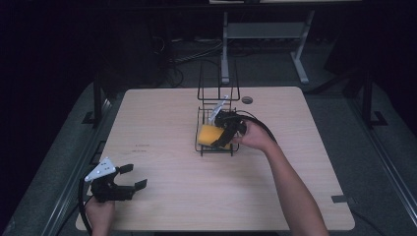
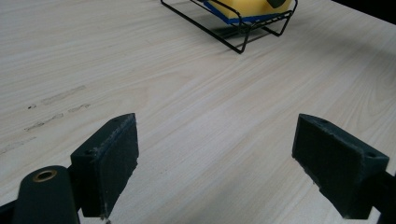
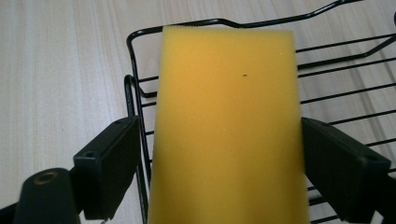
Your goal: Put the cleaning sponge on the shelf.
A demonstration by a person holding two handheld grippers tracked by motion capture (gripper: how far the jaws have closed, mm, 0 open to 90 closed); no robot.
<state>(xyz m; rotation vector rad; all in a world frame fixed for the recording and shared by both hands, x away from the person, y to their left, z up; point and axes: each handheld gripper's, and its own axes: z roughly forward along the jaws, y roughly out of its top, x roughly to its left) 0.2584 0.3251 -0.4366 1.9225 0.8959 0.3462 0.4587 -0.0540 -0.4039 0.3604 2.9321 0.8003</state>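
I've got the right gripper (image 1: 222,139) spread wide around the yellow sponge (image 3: 226,126) in the black wire rack (image 3: 135,84), pads seemingly just clear, while my left gripper (image 1: 134,178) idles agape and empty at the table's (image 2: 196,93) near corner.

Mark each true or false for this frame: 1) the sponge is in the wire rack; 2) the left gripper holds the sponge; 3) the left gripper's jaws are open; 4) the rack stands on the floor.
1) True: the sponge lies in the rack.
2) False: the left gripper is empty, near the table edge; the right gripper brackets the sponge.
3) True: its jaws are spread over bare wood.
4) False: the rack stands on the table.
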